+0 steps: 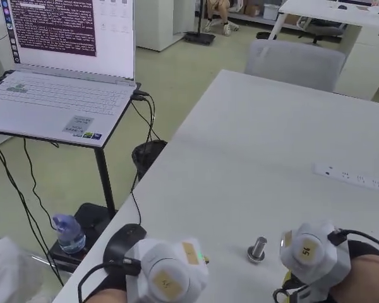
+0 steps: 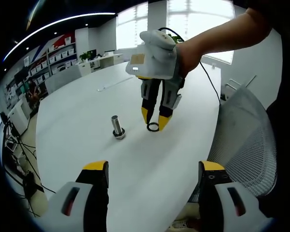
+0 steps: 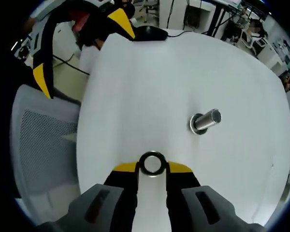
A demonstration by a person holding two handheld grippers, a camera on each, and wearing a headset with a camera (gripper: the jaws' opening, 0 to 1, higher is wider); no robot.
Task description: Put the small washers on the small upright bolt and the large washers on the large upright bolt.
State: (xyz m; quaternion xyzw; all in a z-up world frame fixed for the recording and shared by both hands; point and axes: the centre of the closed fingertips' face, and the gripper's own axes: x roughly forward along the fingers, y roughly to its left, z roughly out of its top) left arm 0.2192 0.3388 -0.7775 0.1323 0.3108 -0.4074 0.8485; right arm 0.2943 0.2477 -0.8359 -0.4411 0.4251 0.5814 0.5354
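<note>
One upright metal bolt (image 1: 257, 248) stands on the white table (image 1: 259, 145) between my two grippers. My right gripper (image 3: 152, 167) is shut on a dark ring washer (image 3: 152, 163), which it holds just above the tabletop, near the bolt (image 3: 205, 121). The left gripper view shows that same right gripper (image 2: 153, 121) pointing down with the washer (image 2: 153, 127) at its tips, right of the bolt (image 2: 118, 127). My left gripper (image 2: 153, 169) is open wide and holds nothing. In the head view the left gripper (image 1: 167, 271) and the right gripper (image 1: 309, 252) sit at the table's near edge.
A white power strip (image 1: 354, 178) lies at the right of the table, and a black mouse (image 1: 123, 241) sits at its near-left corner. A laptop (image 1: 63, 95) on a stand and a water bottle (image 1: 68, 232) are off to the left. A grey chair (image 1: 295, 63) stands behind the table.
</note>
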